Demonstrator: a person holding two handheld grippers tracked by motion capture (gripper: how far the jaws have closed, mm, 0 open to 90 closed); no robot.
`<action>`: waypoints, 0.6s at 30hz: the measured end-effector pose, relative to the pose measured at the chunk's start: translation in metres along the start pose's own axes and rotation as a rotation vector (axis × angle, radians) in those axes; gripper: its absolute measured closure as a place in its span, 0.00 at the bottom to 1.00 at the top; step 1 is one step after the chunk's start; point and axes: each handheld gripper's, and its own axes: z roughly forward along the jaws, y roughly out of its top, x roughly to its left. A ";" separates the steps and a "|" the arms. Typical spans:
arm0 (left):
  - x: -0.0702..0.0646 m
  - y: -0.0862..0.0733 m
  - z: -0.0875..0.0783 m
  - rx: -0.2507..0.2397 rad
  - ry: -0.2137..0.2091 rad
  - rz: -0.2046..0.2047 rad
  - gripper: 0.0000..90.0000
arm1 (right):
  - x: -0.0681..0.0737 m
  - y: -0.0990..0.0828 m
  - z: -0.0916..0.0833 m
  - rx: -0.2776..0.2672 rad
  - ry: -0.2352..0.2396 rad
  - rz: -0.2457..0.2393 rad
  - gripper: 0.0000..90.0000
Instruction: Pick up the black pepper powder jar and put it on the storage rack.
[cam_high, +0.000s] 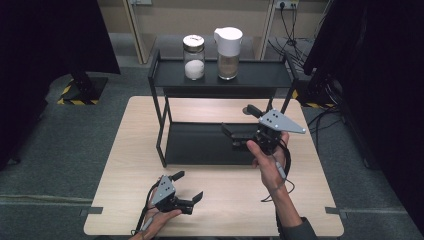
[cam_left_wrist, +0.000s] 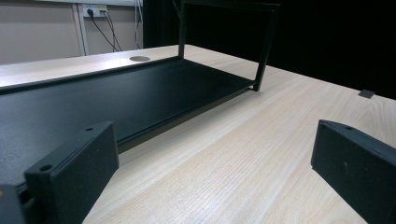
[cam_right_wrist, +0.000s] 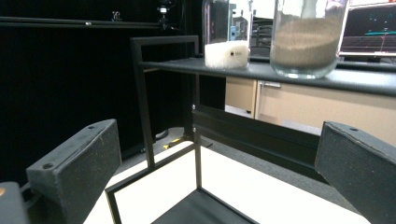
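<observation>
grey carpet surrounds a light wooden table (cam_high: 130, 175), with black curtains on both sides and a beige wall with a power socket (cam_high: 286, 4) at the back. on the far half of the table stands a black two-tier metal rack (cam_high: 165, 80). its top shelf carries two containers side by side, close together but apart: a glass jar (cam_high: 193, 56) with a metal lid, partly filled with white powder, and to its right a clear jug (cam_high: 228, 46) with a white lid, holding brownish grains. the lower shelf (cam_high: 195, 145) of the rack lies flat on the table.

the left gripper (cam_high: 188, 186) sits low near the front edge of the table, held by the person's left hand (cam_high: 159, 220); its jaws are spread wide with nothing between them. in the left gripper view the two black jaws frame bare tabletop, with the lower shelf (cam_left_wrist: 93, 98) running off to the left and a rack leg (cam_left_wrist: 264, 46) beyond.

the right gripper (cam_high: 239, 124) is held by the right hand (cam_high: 270, 165) over the right end of the lower shelf, grey plate on top, jaws parted and holding nothing. in the right gripper view the jaws stand wide apart, looking up at the top shelf (cam_right_wrist: 327, 79), where the glass jar (cam_right_wrist: 227, 32) and the jug (cam_right_wrist: 308, 37) stand above.
</observation>
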 end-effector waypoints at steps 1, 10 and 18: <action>0.000 0.000 0.000 -0.002 0.002 -0.002 0.00 | 0.000 -0.003 0.000 0.000 0.002 0.003 0.01; 0.000 0.000 0.000 -0.001 0.004 -0.003 0.00 | 0.001 -0.029 -0.003 0.017 0.016 0.025 0.01; 0.001 -0.001 0.000 -0.003 0.002 -0.005 0.00 | 0.001 -0.052 -0.013 0.017 0.019 0.049 0.01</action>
